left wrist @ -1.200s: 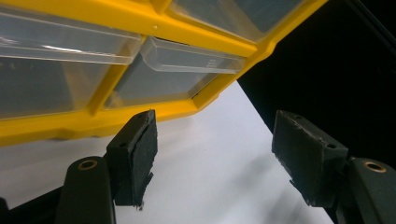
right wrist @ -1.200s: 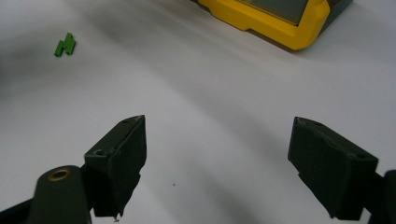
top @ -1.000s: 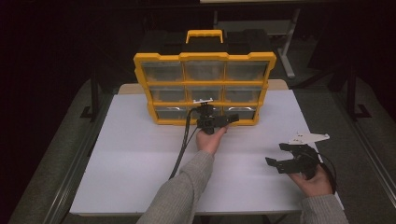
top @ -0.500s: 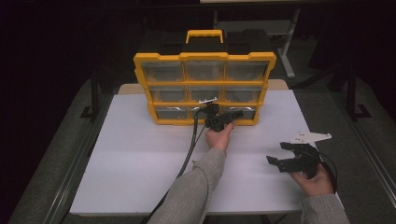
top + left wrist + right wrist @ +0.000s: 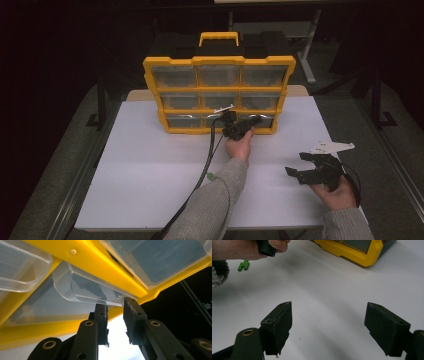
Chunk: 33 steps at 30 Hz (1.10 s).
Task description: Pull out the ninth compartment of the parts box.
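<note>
While your left gripper sits at the yellow organizer, its jaws have just been closing on the clear pull lip of the bottom-row drawer, right of centre; the lip lies between the pads, though firm contact cannot be confirmed. Item status: drawer not yet drawn out; pulling remains. Your right gripper rests near right, jaws wide, holding nothing. Clearance: bare white table toward you gives room; its right edge lies close beside the right hand.
</note>
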Tool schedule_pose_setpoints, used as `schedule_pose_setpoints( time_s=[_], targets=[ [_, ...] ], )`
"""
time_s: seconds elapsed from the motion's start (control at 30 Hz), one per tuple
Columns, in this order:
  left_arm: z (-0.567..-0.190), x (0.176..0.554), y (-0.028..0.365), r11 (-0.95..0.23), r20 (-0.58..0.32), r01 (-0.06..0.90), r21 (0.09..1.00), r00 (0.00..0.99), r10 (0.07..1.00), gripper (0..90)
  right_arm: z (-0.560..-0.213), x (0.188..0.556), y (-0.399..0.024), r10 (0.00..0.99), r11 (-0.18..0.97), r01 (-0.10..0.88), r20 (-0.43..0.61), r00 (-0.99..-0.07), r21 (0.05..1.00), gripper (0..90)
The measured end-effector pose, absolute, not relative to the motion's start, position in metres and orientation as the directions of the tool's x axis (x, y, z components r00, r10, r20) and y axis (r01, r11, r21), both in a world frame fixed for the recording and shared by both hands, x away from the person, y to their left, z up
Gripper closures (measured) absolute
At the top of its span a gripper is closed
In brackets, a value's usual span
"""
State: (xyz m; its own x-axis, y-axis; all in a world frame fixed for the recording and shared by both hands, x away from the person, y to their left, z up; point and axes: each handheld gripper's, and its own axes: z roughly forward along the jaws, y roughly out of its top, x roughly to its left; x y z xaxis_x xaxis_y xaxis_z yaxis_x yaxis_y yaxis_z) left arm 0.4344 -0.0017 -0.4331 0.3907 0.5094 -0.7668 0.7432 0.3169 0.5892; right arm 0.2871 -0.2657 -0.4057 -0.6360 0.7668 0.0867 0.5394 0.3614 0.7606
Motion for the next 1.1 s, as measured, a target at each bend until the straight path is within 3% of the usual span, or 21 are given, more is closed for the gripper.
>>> schedule_pose_setpoints(
  time_s=[1.1],
  targets=[
    [-0.4416, 0.4288, 0.0052, 0.353, -0.792, 0.73, 0.585, 0.422, 0.44, 77.2, -0.4112, 0.2875, -0.2709, 0.774, 0.355, 0.553, 0.095, -0.626, 0.753, 22.0]
  ],
)
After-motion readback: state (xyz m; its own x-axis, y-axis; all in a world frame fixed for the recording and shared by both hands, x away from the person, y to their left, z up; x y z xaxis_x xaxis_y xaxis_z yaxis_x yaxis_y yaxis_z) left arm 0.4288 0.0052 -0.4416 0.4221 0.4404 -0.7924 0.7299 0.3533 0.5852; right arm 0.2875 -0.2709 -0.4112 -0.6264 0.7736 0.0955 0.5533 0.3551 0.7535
